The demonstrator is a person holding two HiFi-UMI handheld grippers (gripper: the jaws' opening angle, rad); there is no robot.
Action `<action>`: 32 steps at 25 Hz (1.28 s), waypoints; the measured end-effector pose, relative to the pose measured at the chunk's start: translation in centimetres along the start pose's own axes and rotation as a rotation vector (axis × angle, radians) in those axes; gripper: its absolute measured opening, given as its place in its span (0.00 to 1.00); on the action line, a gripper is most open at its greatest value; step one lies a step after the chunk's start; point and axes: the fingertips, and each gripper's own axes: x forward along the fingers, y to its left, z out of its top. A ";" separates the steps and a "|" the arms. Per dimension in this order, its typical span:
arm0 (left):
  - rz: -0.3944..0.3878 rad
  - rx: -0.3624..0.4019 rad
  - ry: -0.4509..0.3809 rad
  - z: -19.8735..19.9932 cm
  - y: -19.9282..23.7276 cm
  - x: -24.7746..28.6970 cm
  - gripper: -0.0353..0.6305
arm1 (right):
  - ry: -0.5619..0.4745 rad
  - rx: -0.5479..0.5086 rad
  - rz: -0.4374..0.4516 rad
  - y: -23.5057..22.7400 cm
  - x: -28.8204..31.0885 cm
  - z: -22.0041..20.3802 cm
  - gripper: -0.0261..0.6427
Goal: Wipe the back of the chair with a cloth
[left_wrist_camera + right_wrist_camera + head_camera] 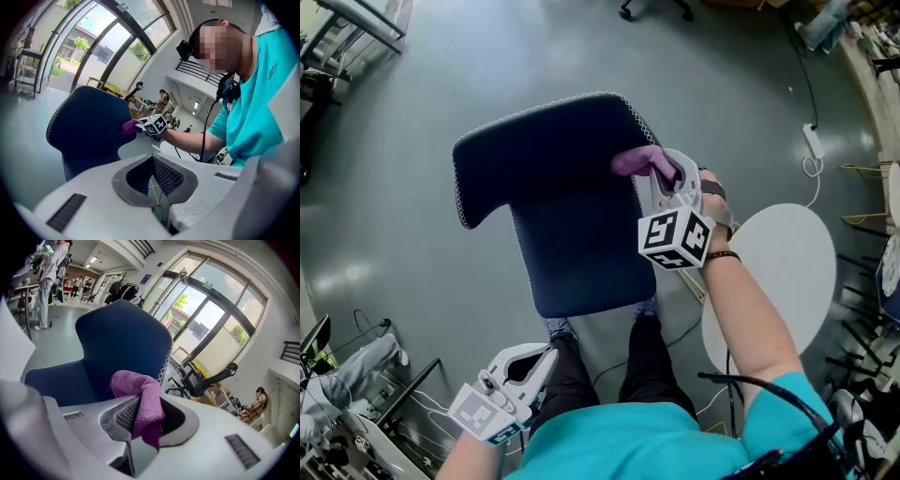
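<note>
A dark blue upholstered chair [572,197] stands on a grey floor [403,262], seen from above, with its back at the far side and its seat toward the person. The right gripper [654,171] reaches to the right edge of the chair back, where white zigzag stitching runs along the seam. Its fingers are clamped on a bunched purple cloth [637,161]. In the right gripper view the cloth [140,401] bulges out past the fingertips toward the inner face of the back. It appears to rest against the fabric there, though actual contact is hard to confirm.

The left gripper [546,361] hangs low near the front left corner of the seat, beside the person's leg. Its fingers are closed together with nothing between them. A round white table [787,272] stands just right of the chair.

The step in hand looks like wiping the back. No mark on the upholstery shows how much has been covered.

To do it well:
- Grip the cloth firmly so it cannot slip out.
- Press the loose bunch flat against the fabric rather than dabbing with a corner.
- Sweep in long overlapping strokes from the right edge to the left edge.
- Follow the curve of the back, and keep the hard fingertips off the stitching.
- The chair may shift under pressure, so steadying it with the free gripper could help.
</note>
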 end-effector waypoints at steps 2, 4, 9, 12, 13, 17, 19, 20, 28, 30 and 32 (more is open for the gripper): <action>0.011 -0.007 -0.009 -0.2 -0.3 0.1 0.06 | -0.014 0.011 0.013 -0.1 -0.2 0.2 0.17; 0.027 -0.025 -0.025 -0.7 0.0 -0.6 0.06 | -0.046 0.013 0.058 1.4 -0.4 1.5 0.17; 0.092 -0.068 -0.071 -2.1 2.2 -5.7 0.06 | -0.146 -0.052 0.241 11.3 -0.2 8.8 0.17; 0.149 -0.089 -0.102 -3.4 4.6 -10.0 0.06 | -0.198 -0.069 0.330 17.5 0.4 14.0 0.17; 0.174 -0.102 -0.117 -3.9 5.5 -11.4 0.06 | -0.214 -0.078 0.355 19.4 0.7 15.7 0.17; 0.254 -0.153 -0.174 -5.8 8.8 -17.2 0.06 | -0.264 -0.137 0.418 25.6 1.6 22.3 0.17; 0.279 -0.173 -0.195 -6.7 9.7 -19.4 0.06 | -0.272 -0.162 0.425 27.5 1.9 24.4 0.17; 0.287 -0.182 -0.203 -7.2 10.0 -20.3 0.06 | -0.267 -0.167 0.421 28.1 2.1 25.0 0.17; 0.300 -0.221 -0.194 -9.2 12.1 -23.6 0.06 | -0.190 -0.155 0.362 28.4 4.5 24.7 0.17; 0.281 -0.214 -0.176 -8.9 11.7 -22.6 0.06 | -0.154 -0.137 0.330 27.0 5.5 22.8 0.17; 0.261 -0.200 -0.154 -8.3 11.4 -21.0 0.06 | -0.120 -0.119 0.296 24.9 6.5 20.6 0.17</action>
